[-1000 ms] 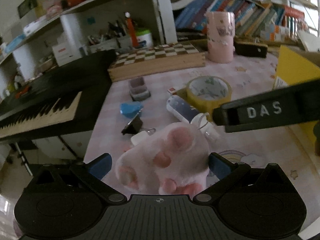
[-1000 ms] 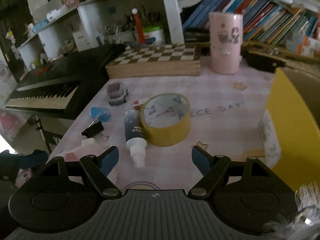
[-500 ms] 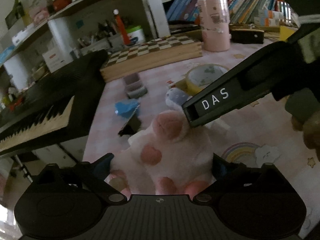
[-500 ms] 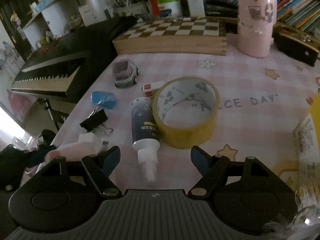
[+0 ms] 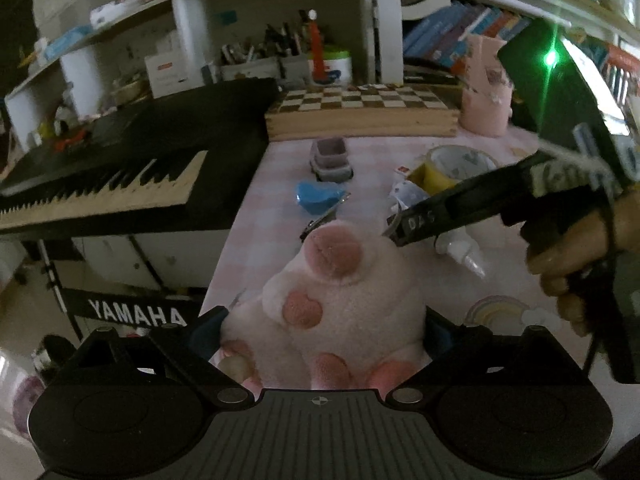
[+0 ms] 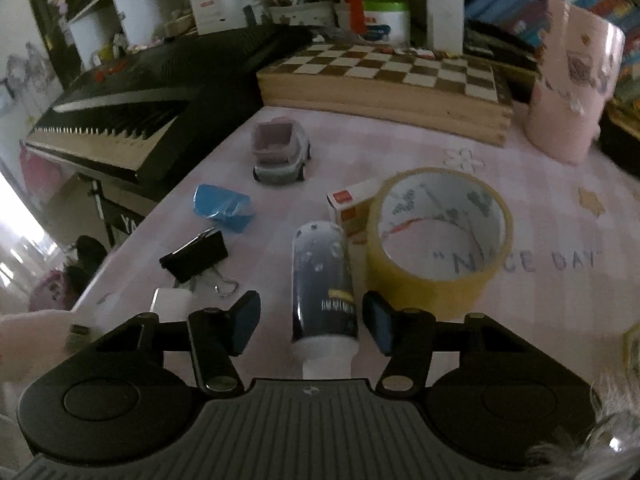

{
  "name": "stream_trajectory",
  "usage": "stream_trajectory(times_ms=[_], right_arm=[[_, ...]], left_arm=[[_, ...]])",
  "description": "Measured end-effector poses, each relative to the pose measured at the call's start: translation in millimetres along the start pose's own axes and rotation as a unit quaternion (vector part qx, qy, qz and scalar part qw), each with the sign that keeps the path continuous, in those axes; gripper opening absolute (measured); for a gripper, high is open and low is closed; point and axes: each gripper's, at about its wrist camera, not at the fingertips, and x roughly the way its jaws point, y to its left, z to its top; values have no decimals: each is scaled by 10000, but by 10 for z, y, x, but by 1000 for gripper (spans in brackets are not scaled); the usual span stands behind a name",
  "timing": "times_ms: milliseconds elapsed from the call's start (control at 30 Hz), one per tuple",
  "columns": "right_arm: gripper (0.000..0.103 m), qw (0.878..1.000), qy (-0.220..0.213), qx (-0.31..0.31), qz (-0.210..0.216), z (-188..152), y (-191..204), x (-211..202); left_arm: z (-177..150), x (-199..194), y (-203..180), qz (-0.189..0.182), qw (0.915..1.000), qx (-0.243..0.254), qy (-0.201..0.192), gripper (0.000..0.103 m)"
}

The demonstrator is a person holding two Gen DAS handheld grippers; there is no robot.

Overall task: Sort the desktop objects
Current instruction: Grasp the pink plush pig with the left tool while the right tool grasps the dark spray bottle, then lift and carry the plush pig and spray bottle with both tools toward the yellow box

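My left tool [image 5: 324, 320] grips a plush paw; my right tool [image 6: 312, 320] straddles a dark bottle.

The pink plush paw [image 5: 340, 300] sits clamped between my left tool's blue pads, over the near edge of the desk [image 6: 520, 184]. My right tool's jaws have just been closing around the dark bottle [image 6: 320, 276], which lies on its side with its white cap towards me; the pads stand either side and are not yet touching it. Just beside the bottle are a roll of yellow tape [image 6: 440, 232] and a small orange box [image 6: 352, 208]; a black binder clip [image 6: 196, 256], a blue wrapper [image 6: 224, 208] and a little toy car [image 6: 280, 152] lie farther left.
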Motion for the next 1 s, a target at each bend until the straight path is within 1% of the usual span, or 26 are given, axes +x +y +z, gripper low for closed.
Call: stream_trajectory(times_ms=[33,67,100,133,167,333,433,633,767,1000], right_arm=[[50,9999,-12,-131,-47,5,19,19],[45,9996,-22,-255,-97,6,37,30],[36,9992,-33,-373,-149,5,52,36],[31,9984,-41,-513,-220,2,69,39],[30,9979,-39,-604,-241,0,75,33],[30,9976,71,-681,-59,-1,68,-23],[30,9982,-10,-590,49,-40,77,-164],[30,9993,-141,-303,169,-142,97,-509],[30,9993,-336,-87,127,-217,102,-795],[30,9984,-462,332,-20,-413,159,-1212]], left_arm=[[4,1,8,-15,10000,-51,0,98],[7,1,16,-27,9999,-98,2,98],[6,-3,19,-32,9999,-127,-2,98],[-2,-14,25,-32,9999,-147,-9,98],[-3,-16,25,-31,9999,-164,-11,98],[-8,-46,11,39,9999,-139,-41,97],[12,-109,7,60,9998,-143,-138,97],[50,-273,22,-94,9992,-152,-352,97],[65,-412,37,-283,9982,-84,-526,97],[58,-662,58,-608,9947,28,-826,97]])
